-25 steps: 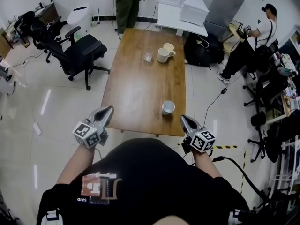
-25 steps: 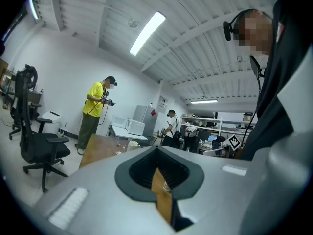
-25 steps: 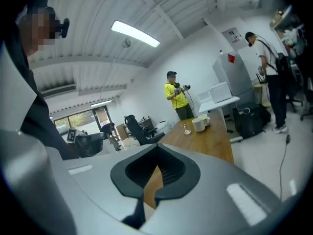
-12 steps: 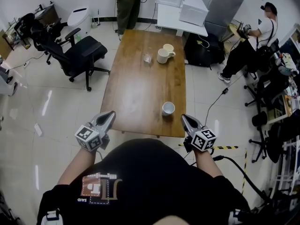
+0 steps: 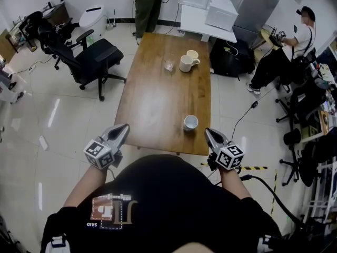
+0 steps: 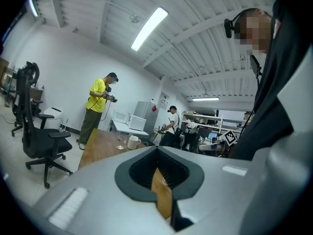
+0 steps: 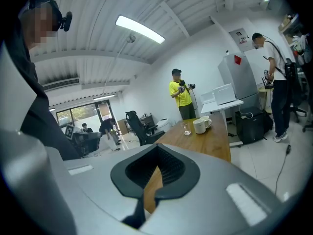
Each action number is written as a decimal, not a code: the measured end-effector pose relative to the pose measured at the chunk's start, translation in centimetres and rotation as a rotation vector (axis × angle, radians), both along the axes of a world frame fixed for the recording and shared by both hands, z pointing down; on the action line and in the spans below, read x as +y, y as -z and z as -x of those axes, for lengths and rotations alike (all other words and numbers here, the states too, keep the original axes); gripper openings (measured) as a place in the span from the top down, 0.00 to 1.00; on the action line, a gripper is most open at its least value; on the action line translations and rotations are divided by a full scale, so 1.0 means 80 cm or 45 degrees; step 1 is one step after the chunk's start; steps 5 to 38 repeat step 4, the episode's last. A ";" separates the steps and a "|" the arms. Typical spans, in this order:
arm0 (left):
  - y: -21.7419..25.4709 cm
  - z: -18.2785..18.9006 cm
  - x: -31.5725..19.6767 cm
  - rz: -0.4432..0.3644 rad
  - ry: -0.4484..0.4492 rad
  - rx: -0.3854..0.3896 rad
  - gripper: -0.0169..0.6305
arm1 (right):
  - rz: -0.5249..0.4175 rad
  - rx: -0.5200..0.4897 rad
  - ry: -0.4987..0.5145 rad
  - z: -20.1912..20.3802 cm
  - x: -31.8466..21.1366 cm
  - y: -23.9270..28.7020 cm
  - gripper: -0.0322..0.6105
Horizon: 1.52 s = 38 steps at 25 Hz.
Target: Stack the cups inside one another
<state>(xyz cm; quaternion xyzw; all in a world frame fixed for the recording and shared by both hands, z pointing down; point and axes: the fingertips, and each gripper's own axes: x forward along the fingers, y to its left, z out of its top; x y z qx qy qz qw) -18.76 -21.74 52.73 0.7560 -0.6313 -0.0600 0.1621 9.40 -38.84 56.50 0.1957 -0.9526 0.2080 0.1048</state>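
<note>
Left tongs and right tongs hang clenched, empty, at the counter's near corners. A cup sits at 11 o'clock from the right tongs. A mug and a glass stand far off at 12 o'clock, open wood between.

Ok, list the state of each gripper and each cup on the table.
left gripper: jaws shut, empty
right gripper: jaws shut, empty
near cup: upright, alone, unstacked
white mug: upright, unstacked
cream cup: upright, behind the mug
glass: upright
</note>
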 end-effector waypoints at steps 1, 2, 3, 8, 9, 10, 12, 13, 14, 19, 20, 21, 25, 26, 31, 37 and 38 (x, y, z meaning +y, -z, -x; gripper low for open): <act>0.000 0.000 0.000 0.001 0.001 0.000 0.97 | -0.001 0.001 0.002 0.001 0.000 0.000 0.93; 0.001 0.001 0.000 0.001 0.002 0.000 0.97 | -0.003 0.003 0.005 0.001 0.000 0.000 0.93; 0.001 0.001 0.000 0.000 0.002 0.001 0.97 | -0.004 0.004 0.007 0.002 0.000 0.000 0.93; 0.002 0.001 -0.001 -0.001 0.001 0.002 0.97 | -0.005 0.005 0.009 0.002 0.000 0.001 0.93; 0.002 0.001 -0.001 -0.001 0.001 0.002 0.97 | -0.005 0.005 0.009 0.002 0.000 0.001 0.93; 0.002 0.001 -0.001 -0.001 0.001 0.002 0.97 | -0.005 0.005 0.009 0.002 0.000 0.001 0.93; 0.002 0.001 -0.001 -0.001 0.001 0.002 0.97 | -0.005 0.005 0.009 0.002 0.000 0.001 0.93; 0.002 0.001 -0.001 -0.001 0.001 0.002 0.97 | -0.005 0.005 0.009 0.002 0.000 0.001 0.93; 0.002 0.001 -0.001 -0.001 0.001 0.002 0.97 | -0.005 0.005 0.009 0.002 0.000 0.001 0.93; 0.002 0.001 -0.001 -0.001 0.001 0.002 0.97 | -0.005 0.005 0.009 0.002 0.000 0.001 0.93; 0.002 0.001 -0.001 -0.001 0.001 0.002 0.97 | -0.005 0.005 0.009 0.002 0.000 0.001 0.93; 0.002 0.001 -0.001 -0.001 0.001 0.002 0.97 | -0.005 0.005 0.009 0.002 0.000 0.001 0.93; 0.002 0.001 -0.001 -0.001 0.001 0.002 0.97 | -0.005 0.005 0.009 0.002 0.000 0.001 0.93; 0.002 0.001 -0.001 -0.001 0.001 0.002 0.97 | -0.005 0.005 0.009 0.002 0.000 0.001 0.93; 0.002 0.001 -0.001 -0.001 0.001 0.002 0.97 | -0.005 0.005 0.009 0.002 0.000 0.001 0.93; 0.002 0.001 -0.001 -0.001 0.001 0.002 0.97 | -0.005 0.005 0.009 0.002 0.000 0.001 0.93; 0.002 0.001 -0.001 -0.001 0.001 0.002 0.97 | -0.005 0.005 0.009 0.002 0.000 0.001 0.93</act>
